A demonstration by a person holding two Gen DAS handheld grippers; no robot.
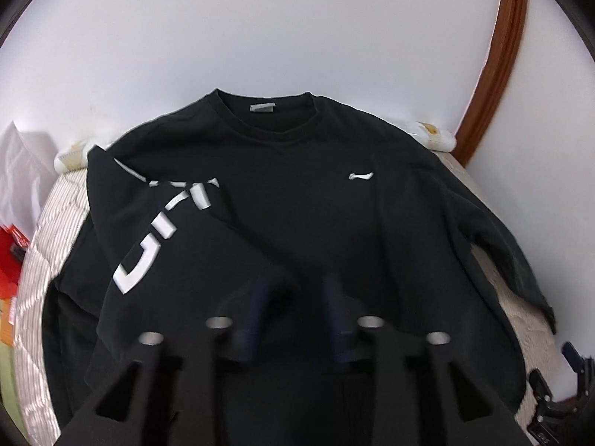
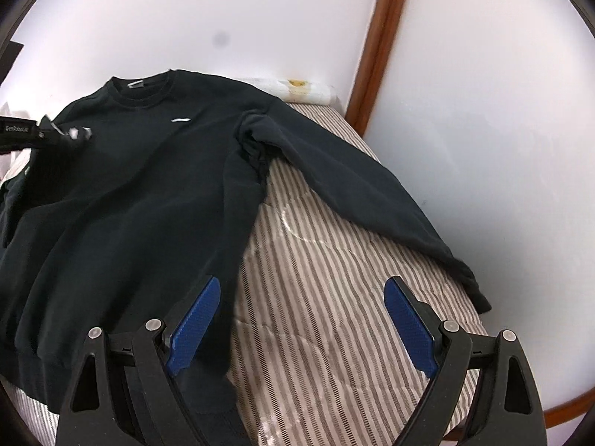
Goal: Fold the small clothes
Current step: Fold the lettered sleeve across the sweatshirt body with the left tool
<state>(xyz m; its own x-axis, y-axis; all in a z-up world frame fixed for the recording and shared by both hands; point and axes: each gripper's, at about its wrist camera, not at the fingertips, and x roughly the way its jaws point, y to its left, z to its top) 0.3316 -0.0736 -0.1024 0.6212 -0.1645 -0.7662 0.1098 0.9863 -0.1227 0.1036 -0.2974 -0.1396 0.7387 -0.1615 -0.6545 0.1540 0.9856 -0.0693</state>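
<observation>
Black sweatshirt (image 2: 130, 200) — striped mattress (image 2: 334, 290) — white wall (image 2: 483, 130)

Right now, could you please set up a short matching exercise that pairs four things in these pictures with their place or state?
Things:
1. Lettered sleeve
2. Plain sleeve
3. Left tongs
4. Right tongs

Places or states:
A. Open wide above the striped bedcover
B. Folded across the sweatshirt front
C. Stretched out over the bedcover towards the wall
D. Open, with a narrower gap, over the sweatshirt body

Pairs: 1-B, 2-C, 3-D, 4-A
</observation>
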